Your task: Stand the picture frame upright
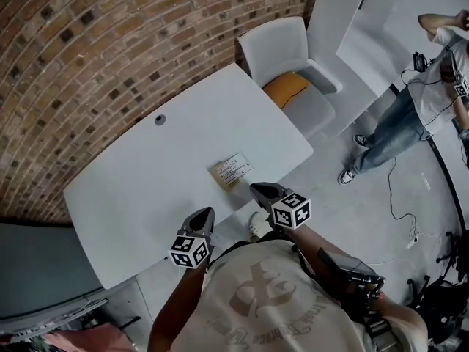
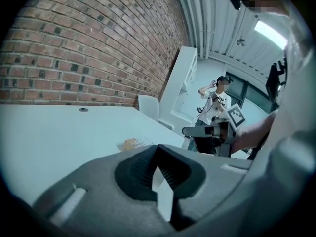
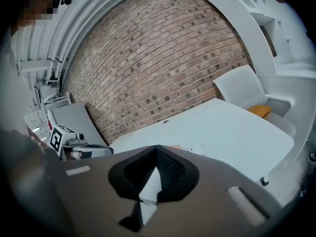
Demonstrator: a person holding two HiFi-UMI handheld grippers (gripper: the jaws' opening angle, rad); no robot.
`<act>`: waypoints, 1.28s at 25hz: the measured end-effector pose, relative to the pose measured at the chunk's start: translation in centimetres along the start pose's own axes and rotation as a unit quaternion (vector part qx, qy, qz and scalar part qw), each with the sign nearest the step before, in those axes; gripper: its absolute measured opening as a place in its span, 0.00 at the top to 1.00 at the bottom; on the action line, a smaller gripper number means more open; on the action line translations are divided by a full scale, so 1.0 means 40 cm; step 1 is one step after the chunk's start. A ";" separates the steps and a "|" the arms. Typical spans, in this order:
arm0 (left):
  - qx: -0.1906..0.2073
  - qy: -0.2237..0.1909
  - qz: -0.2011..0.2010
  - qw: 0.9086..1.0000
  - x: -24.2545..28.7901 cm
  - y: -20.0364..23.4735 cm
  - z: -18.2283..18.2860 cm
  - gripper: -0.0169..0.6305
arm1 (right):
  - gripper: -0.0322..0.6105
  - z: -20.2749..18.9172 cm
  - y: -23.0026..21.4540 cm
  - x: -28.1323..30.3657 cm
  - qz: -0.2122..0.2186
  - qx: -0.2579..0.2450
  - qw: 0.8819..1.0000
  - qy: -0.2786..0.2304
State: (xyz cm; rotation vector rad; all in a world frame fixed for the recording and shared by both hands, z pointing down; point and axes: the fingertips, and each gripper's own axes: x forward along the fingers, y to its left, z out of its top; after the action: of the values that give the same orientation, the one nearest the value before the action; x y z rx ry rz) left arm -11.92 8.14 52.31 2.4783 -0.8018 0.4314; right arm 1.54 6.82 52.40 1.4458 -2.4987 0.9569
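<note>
The picture frame (image 1: 231,170) lies flat near the front edge of the white table (image 1: 146,189), its pale printed face up. It also shows low on the table in the left gripper view (image 2: 132,143), and the right gripper view catches only its edge (image 3: 190,148). My left gripper (image 1: 207,213) hovers at the table's front edge, left of and nearer than the frame, shut and empty. My right gripper (image 1: 258,190) is just right of the frame's near corner, apart from it, also shut with nothing between its jaws.
A white chair with an orange cushion (image 1: 287,86) stands at the table's far right end. A person (image 1: 410,116) stands on the floor to the right, with cables nearby. A brick wall (image 1: 88,42) runs behind the table. A cable hole (image 1: 160,119) sits mid-table.
</note>
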 end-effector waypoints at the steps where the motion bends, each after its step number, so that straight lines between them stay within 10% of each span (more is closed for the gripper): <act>1: 0.000 0.004 0.001 1.000 0.015 0.005 0.006 0.97 | 0.94 0.000 -0.010 0.009 0.002 0.005 1.000 0.005; 18: 0.021 0.075 -0.027 0.997 0.186 0.071 0.061 0.97 | 0.94 -0.061 -0.115 0.057 -0.022 0.107 0.993 0.045; 32: 0.096 0.164 -0.107 0.976 0.304 0.187 0.038 0.90 | 0.94 -0.179 -0.146 0.149 -0.113 0.234 0.964 0.051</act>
State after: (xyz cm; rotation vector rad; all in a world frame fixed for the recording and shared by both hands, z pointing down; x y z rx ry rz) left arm -6.83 -3.50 59.02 2.5364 -0.3710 0.8450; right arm 1.48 4.35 63.09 1.7005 -2.0590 1.5991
